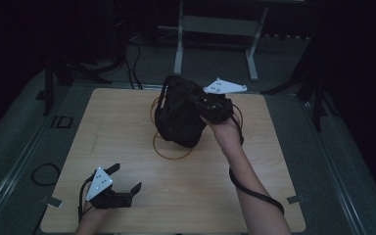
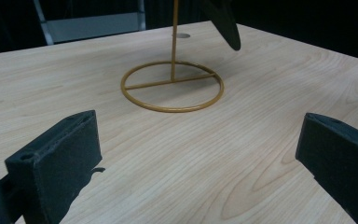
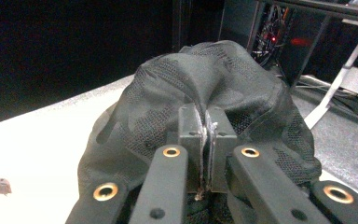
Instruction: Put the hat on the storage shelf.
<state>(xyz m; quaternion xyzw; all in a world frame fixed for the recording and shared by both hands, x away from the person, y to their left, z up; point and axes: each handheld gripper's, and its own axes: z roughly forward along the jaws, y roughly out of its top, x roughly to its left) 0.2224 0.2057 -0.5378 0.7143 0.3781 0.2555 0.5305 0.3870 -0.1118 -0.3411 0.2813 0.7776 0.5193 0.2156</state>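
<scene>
A black mesh cap (image 1: 178,117) hangs above the middle of the wooden table (image 1: 264,161), over a gold wire stand with a ring base (image 1: 172,149). My right gripper (image 1: 206,106) pinches a fold of the cap's fabric. In the right gripper view the jaws are pressed together on the cap (image 3: 205,79), right gripper (image 3: 206,128) shut. My left gripper (image 1: 126,177) rests low at the table's front left, open and empty. In the left gripper view its wide-apart jaws frame the stand's ring (image 2: 172,86) and post, left gripper (image 2: 198,144), with the cap's lower edge (image 2: 223,21) above.
A white metal frame (image 1: 215,27) stands on the floor beyond the table's far edge. A coil of cable (image 1: 44,174) lies on the floor at the left. Grey tape tabs mark the table's front corners (image 1: 293,199).
</scene>
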